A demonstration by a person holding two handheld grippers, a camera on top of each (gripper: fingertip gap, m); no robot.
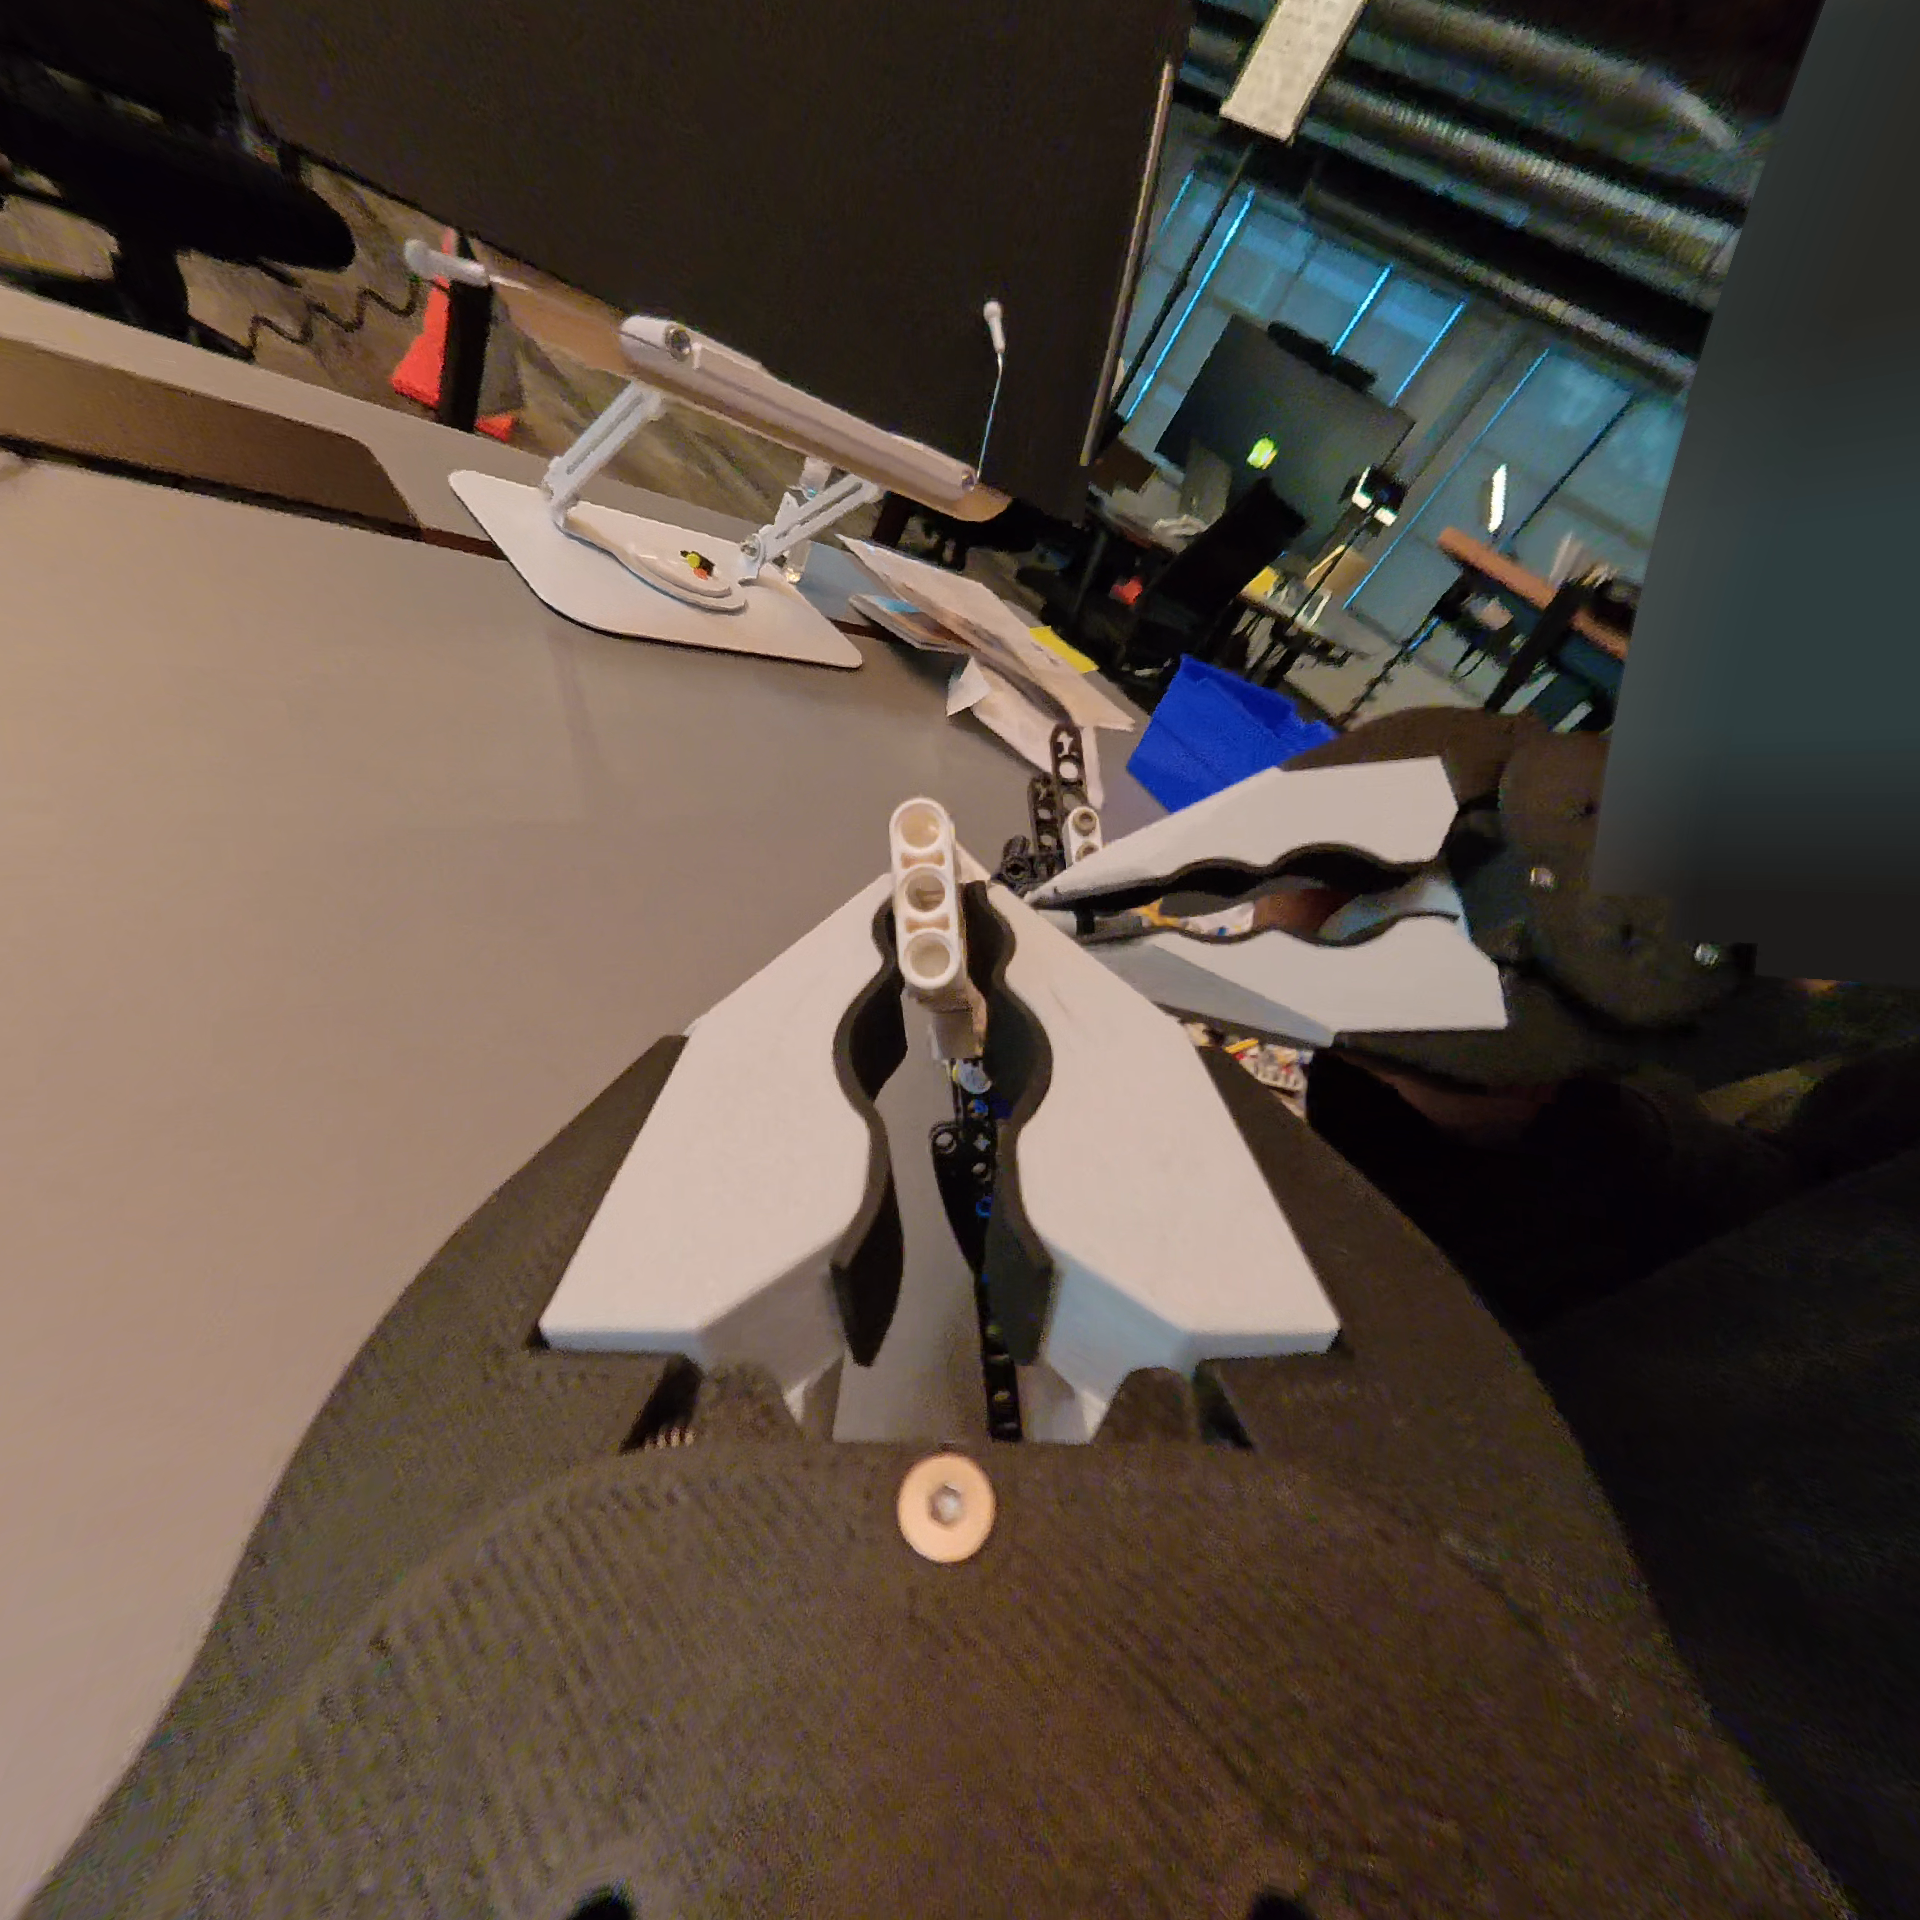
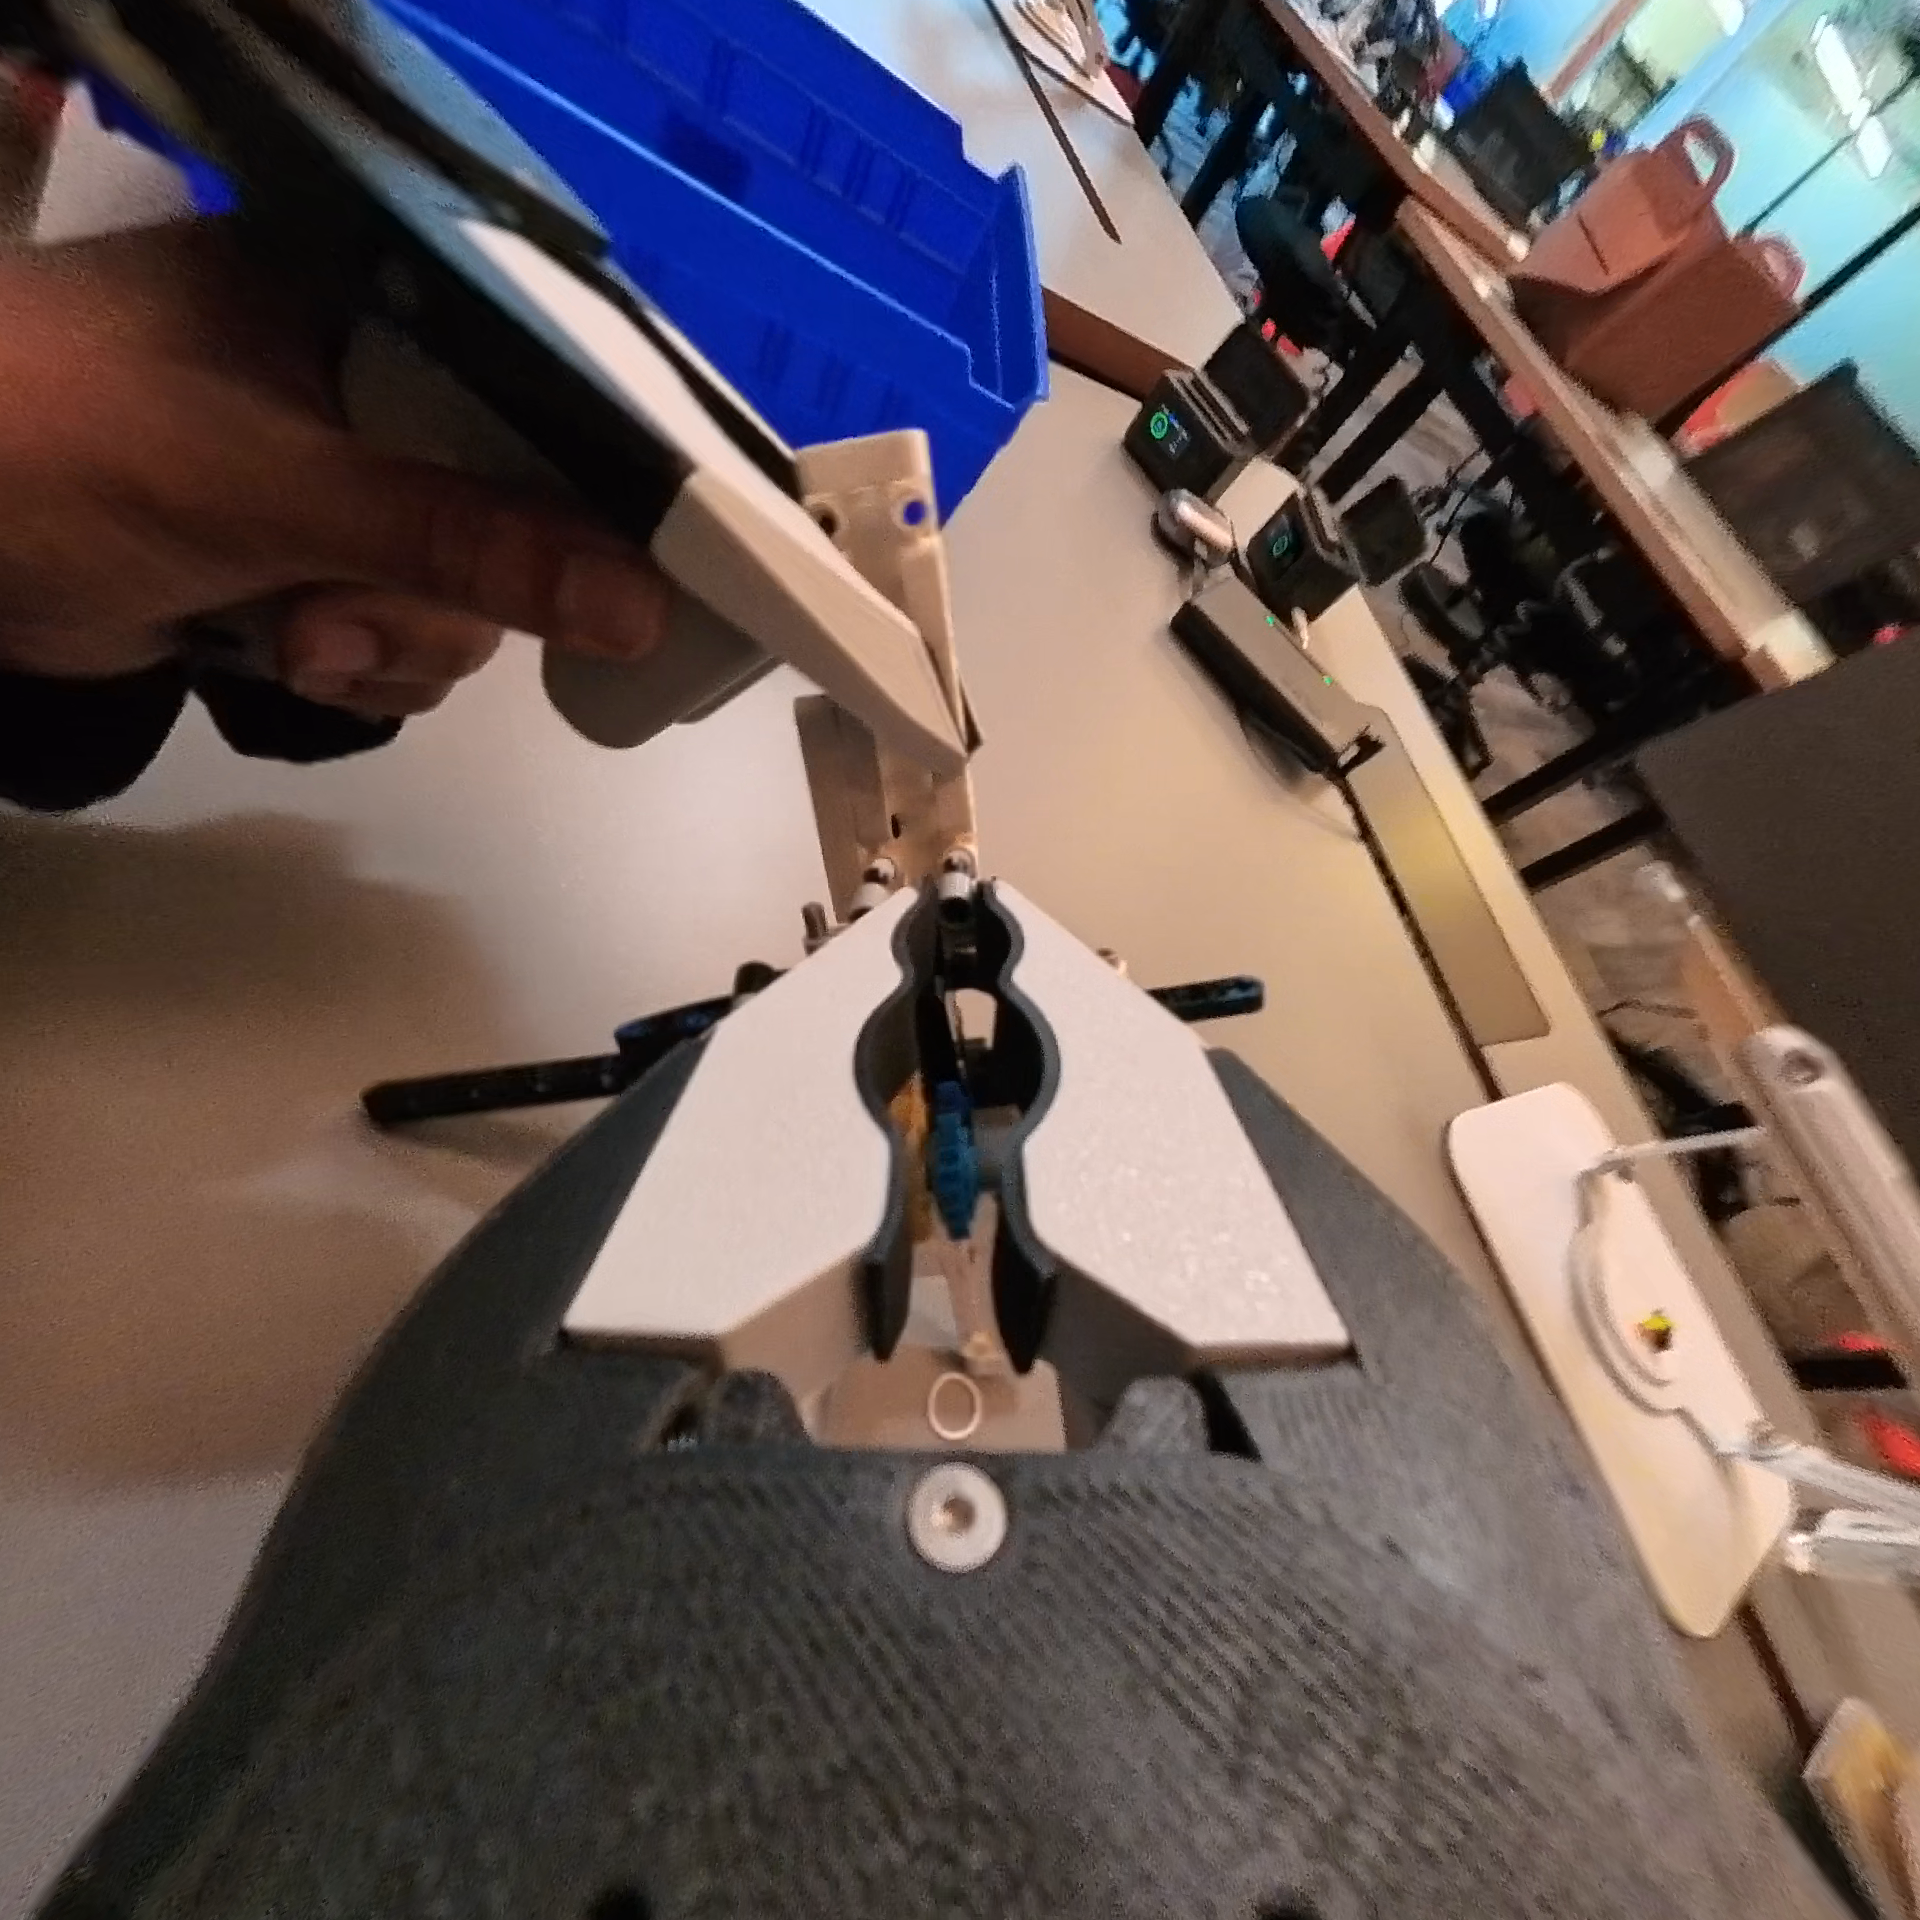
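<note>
My left gripper [image 1: 940, 914] is shut on a white three-hole beam [image 1: 921, 842] that stands up out of its fingertips. This beam belongs to a small brick assembly held above the grey table [image 1: 312, 831]. In the right wrist view the left gripper [image 2: 951, 727] comes in from the upper left and pinches the assembly's white panel [image 2: 883, 800]. My right gripper [image 2: 956, 904] is shut on a thin black beam [image 2: 948, 945] of the same assembly, with a pale pin [image 2: 954, 885] just past its tips. It also shows in the left wrist view [image 1: 1049, 904], tips close to the left gripper's. Black beams [image 2: 499, 1091] stick out sideways, and a blue gear [image 2: 951, 1153] sits between my right fingers.
A blue bin [image 2: 831, 208] stands behind the assembly and also shows in the left wrist view [image 1: 1216, 738]. A white stand [image 1: 665, 582] and papers [image 1: 987, 634] lie farther back. Small black devices [image 2: 1184, 426] sit near the table edge. A hand [image 2: 260, 468] holds the left gripper. My two grippers' fingertips are within a few centimetres of each other.
</note>
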